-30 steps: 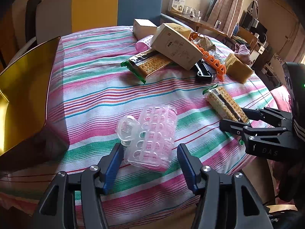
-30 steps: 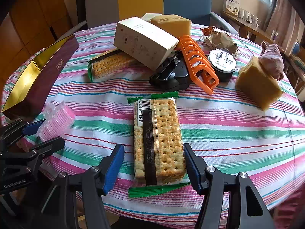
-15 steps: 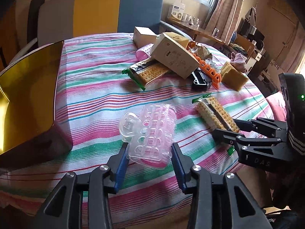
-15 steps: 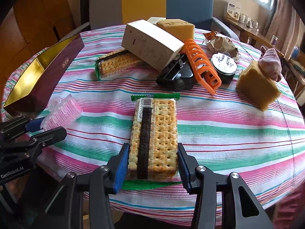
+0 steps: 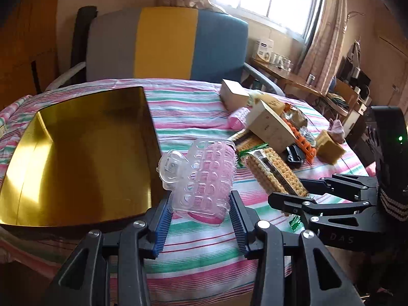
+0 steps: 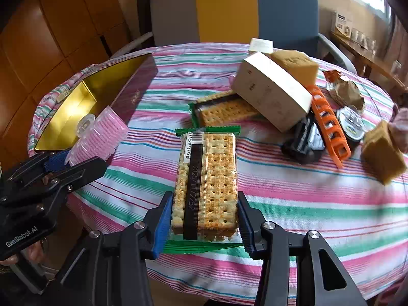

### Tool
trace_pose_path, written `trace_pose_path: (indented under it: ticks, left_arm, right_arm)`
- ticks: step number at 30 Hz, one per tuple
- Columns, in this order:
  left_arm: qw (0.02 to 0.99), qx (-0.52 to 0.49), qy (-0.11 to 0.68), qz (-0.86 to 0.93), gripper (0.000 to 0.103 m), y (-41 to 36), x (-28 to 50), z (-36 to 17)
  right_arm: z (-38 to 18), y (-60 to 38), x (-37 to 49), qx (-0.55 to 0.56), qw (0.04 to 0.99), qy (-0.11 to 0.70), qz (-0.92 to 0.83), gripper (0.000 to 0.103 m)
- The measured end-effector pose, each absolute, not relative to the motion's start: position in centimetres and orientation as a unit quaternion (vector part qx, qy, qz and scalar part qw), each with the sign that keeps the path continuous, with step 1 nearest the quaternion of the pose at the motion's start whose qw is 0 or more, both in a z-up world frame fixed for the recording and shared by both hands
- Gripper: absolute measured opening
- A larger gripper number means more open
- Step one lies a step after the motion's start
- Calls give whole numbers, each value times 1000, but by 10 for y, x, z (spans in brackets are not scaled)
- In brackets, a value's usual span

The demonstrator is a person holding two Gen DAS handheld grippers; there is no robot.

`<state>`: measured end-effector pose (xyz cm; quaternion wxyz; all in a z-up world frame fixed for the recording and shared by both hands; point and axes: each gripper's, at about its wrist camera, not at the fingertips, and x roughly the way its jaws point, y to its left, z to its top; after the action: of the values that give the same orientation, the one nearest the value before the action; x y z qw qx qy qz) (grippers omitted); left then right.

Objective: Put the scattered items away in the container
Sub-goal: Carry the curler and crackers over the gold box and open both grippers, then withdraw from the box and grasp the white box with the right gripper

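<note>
Between each pair of tongs, one item is pinched above the striped bench [image 6: 318,193].

The left tongs [image 5: 200,219] clamp a pink hair roller in its clear clip case [image 5: 204,178], lifted off the cloth and tilted, with the gold-lined container [image 5: 76,158] just to their left. The right tongs [image 6: 204,219] squeeze a green-wrapped cracker packet [image 6: 207,178] by its near end, its length pointing straight away from them. Ahead and to their right lie a second cracker packet [image 6: 224,111], a white carton [image 6: 272,91], an orange rack [image 6: 329,119] and yellow sponges [image 6: 382,150]. Both tongs reach forward over the near edge, side by side.
</note>
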<state>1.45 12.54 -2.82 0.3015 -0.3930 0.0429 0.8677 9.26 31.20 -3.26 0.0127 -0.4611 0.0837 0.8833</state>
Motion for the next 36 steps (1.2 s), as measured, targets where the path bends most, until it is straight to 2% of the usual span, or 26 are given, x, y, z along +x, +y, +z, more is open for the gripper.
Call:
trace_pose_path:
  ticks: [7,12,22,31,34,36]
  left_arm:
    - [214,-384,17,898,44,63,-27,-16]
    - [163,-400,10,902,44,30,-59,-23]
    - [118,-431,12,895,44,-1,-106,-37]
    - [93,-471,-7,877,46,-16,-124,-60]
    - [88,-481,-18,872,52,-22,-124,-64]
    - [84,-478,-27,874,52,-26,-122,-63]
  right_arm:
    - [10,251,41,-420,-57,62,904,48]
    - [21,201,3,-409,-97,43,907,48]
    - [-17,149,-65,-455,-116,17,883,48]
    - [-39,146,-89,-487,-114,42,865,50]
    - [-41,149,-85,-488,-118,52,863,50]
    - [-41,150,-83,-488,-119,61,863,50]
